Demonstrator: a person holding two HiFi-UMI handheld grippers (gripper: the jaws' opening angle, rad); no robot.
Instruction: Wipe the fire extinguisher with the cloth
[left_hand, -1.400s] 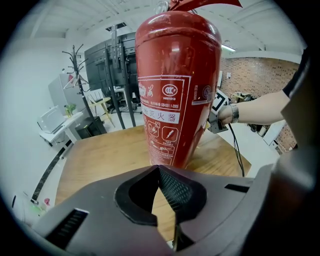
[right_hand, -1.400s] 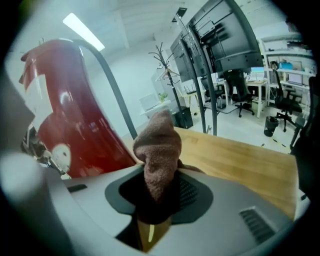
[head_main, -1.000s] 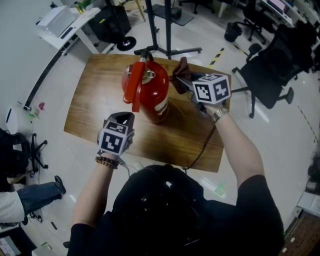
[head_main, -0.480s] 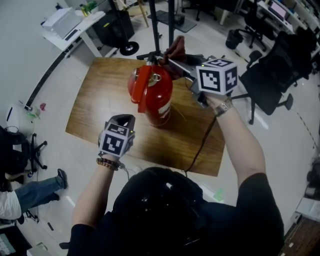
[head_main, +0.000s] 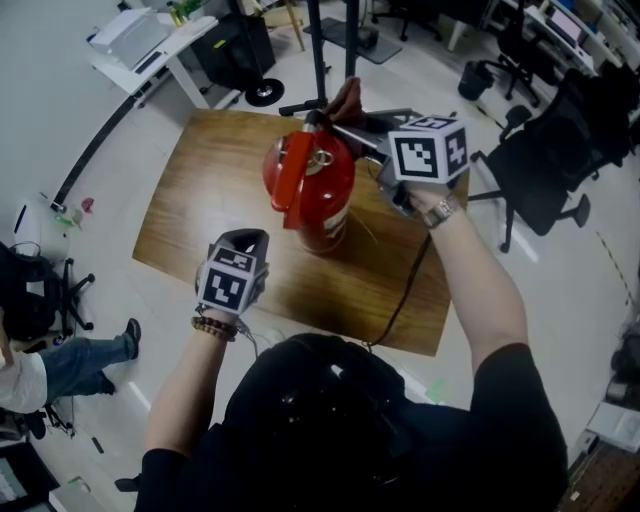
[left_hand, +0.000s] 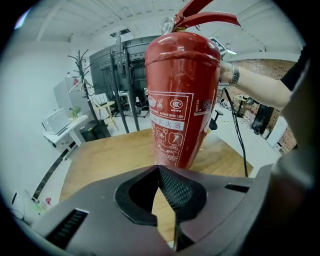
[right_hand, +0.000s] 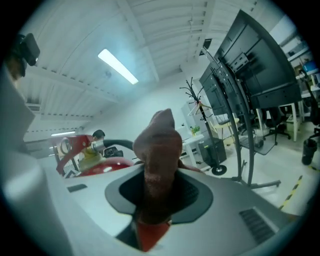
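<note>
- Cloth is a dark brown bunch, and the right gripper has it clamped. The two jaws squeeze it, and a tuft sticks out past the tips.
- The fire extinguisher is red and stands upright in the middle of the wooden table. Its label faces the near side.
- A second ago the cloth was lower down, by the right side of the red tank.
- Now the right gripper has gone up. The cloth is at the top of the tank, on the far right side, close to the red handle.
- The cloth looks very close to the top parts, but I cannot tell if it is touching them right now.
- The left gripper has its jaws shut together with nothing between them.
- It waits on the near side and points at the tank, a little apart from it. It has stayed in the same spot.
- I think the wipe has moved from the right side up to the top, so the job is under way but not done.
- The near side and the left side probably still need a wipe.
- Nothing is holding the tank steady, so a hard push up high could make it wobble or tip.
- A soft rub around the handle seems the safe way to go on.
</note>
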